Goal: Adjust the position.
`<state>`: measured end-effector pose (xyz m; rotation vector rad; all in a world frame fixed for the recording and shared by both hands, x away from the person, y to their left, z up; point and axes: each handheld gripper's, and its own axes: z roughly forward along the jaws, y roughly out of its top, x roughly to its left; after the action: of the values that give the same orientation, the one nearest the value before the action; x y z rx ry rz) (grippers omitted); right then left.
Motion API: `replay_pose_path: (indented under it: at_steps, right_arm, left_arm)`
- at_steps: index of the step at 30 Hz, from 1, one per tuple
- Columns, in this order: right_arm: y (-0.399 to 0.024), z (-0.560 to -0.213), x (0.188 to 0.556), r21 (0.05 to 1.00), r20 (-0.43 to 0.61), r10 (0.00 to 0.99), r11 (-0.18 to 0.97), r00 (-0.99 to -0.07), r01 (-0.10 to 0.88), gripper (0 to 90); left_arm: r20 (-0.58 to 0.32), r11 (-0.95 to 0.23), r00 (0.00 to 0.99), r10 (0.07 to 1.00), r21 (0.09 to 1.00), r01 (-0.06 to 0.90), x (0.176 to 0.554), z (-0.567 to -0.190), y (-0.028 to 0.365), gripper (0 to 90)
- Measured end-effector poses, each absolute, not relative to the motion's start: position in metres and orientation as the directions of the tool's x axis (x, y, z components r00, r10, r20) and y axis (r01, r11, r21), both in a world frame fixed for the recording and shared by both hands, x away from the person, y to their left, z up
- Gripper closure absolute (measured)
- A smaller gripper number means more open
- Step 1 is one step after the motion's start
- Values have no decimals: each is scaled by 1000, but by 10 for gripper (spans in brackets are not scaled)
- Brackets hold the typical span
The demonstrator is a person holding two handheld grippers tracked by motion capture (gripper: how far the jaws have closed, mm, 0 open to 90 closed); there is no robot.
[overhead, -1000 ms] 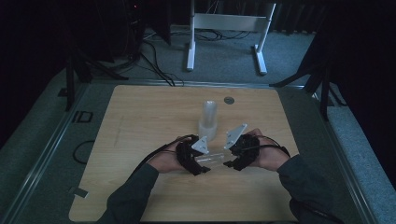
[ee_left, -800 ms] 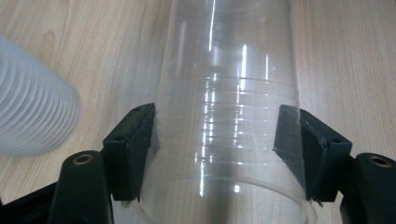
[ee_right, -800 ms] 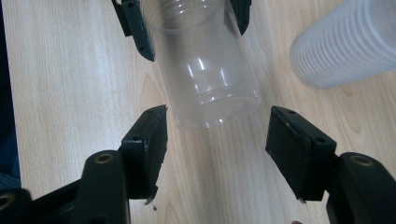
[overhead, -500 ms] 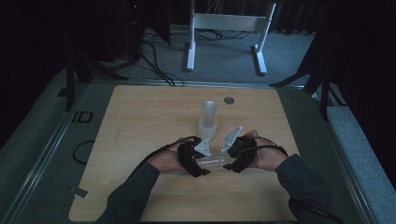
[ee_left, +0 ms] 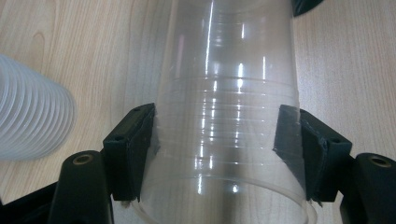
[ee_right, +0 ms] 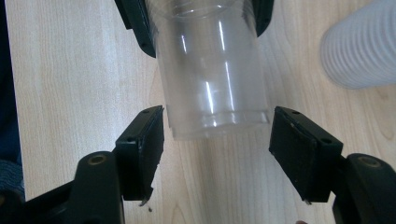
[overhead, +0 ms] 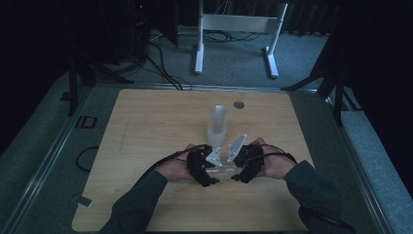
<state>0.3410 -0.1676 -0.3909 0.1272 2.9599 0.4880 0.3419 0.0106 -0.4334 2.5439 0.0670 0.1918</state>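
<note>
A clear plastic cup (overhead: 223, 169) lies on its side between my two grippers, low over the table's near middle. My left gripper (ee_left: 217, 126) is shut on the clear cup (ee_left: 224, 116) near its open rim, with both pads pressed against the wall. My right gripper (ee_right: 217, 126) faces it from the other end. Its jaws stand open on either side of the cup's (ee_right: 212, 84) closed base, with a thin gap at each pad. In the high view my left gripper (overhead: 208, 170) and right gripper (overhead: 239, 168) almost meet.
A tall stack of white ribbed cups (overhead: 217, 124) stands upright just behind the grippers, and the same stack (ee_left: 32, 121) sits close beside the left jaw. A small grey disc (overhead: 238, 104) lies near the wooden table's (overhead: 146, 126) far edge.
Both hands have drawn closer together; the right gripper has slid left so that its jaws now flank the cup's base.
</note>
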Motion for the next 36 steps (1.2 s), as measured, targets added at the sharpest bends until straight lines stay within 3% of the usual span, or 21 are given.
replay_pose_path:
  at_steps: [22, 36]
  right_arm:
    - [-161, -403, 342, 308, -112, 85, 950, -990, 47, 402]
    - [-166, -402, 343, 336, -114, 96, 940, -989, 53, 415]
  left_arm:
    - [140, -826, 987, 82, 564, -12, 338, -433, 9, 298]
    - [128, -797, 984, 128, 604, 25, 341, -429, 9, 174]
